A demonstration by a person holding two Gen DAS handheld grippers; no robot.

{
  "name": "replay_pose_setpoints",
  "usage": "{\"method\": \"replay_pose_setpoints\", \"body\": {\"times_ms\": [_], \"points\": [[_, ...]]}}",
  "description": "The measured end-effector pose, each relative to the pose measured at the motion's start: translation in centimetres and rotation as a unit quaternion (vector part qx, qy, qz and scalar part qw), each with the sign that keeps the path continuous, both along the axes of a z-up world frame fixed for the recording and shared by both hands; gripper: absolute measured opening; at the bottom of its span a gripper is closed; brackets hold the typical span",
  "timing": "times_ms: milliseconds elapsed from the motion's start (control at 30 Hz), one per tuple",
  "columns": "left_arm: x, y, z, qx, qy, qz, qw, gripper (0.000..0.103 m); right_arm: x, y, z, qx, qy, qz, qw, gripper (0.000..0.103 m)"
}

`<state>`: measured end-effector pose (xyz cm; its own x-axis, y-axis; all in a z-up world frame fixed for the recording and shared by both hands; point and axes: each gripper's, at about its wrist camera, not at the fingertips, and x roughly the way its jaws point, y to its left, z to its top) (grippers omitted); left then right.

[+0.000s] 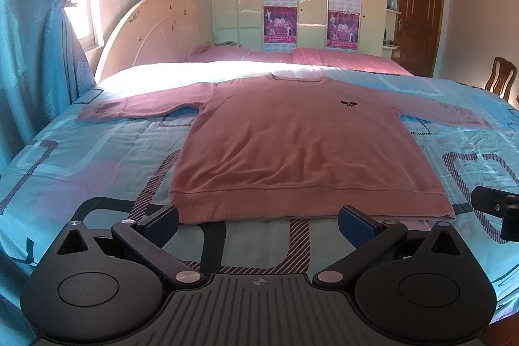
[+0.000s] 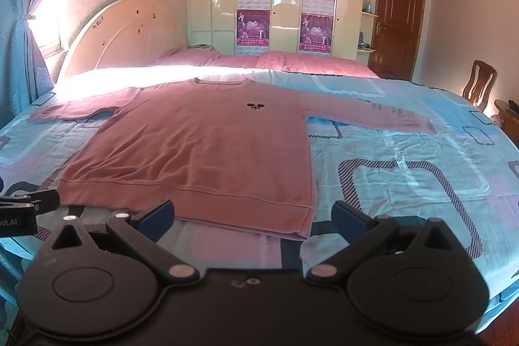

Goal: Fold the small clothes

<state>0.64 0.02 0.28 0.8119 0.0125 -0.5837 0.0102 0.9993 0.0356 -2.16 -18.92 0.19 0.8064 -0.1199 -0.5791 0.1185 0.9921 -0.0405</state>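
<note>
Awaiting first fold: pink sweater (image 1: 301,148) lies flat on bed (image 1: 81,158), sleeves spread.
Left claw (image 1: 259,219) and right claw (image 2: 253,216) hover agape, empty, near hem, apparently ready to pinch it.

Both low viewpoints facing headboard (image 1: 152,31), shared sweater (image 2: 201,148).

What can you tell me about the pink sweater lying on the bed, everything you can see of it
The pink sweater is a long-sleeved knit-looking top with a round neck, a ribbed hem band and a small dark emblem on the chest. It lies spread flat, face up, on the blue patterned bedspread, collar toward the pillows, hem toward the cameras, both sleeves stretched out sideways. It is unfolded, with light wrinkles. Only the bedspread touches it: the left gripper and right gripper sit near the hem, jaws open, holding nothing.
</note>
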Motion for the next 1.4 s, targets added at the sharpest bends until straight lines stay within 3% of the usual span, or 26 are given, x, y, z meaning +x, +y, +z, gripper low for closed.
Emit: {"method": "replay_pose_setpoints", "body": {"times_ms": [1400], "points": [[0.13, 0.32, -0.03, 0.001, -0.006, -0.013, 0.9999, 0.103, -0.56, 0.11, 0.58, -0.002, -0.005, -0.017, 1.000, 0.103]]}}
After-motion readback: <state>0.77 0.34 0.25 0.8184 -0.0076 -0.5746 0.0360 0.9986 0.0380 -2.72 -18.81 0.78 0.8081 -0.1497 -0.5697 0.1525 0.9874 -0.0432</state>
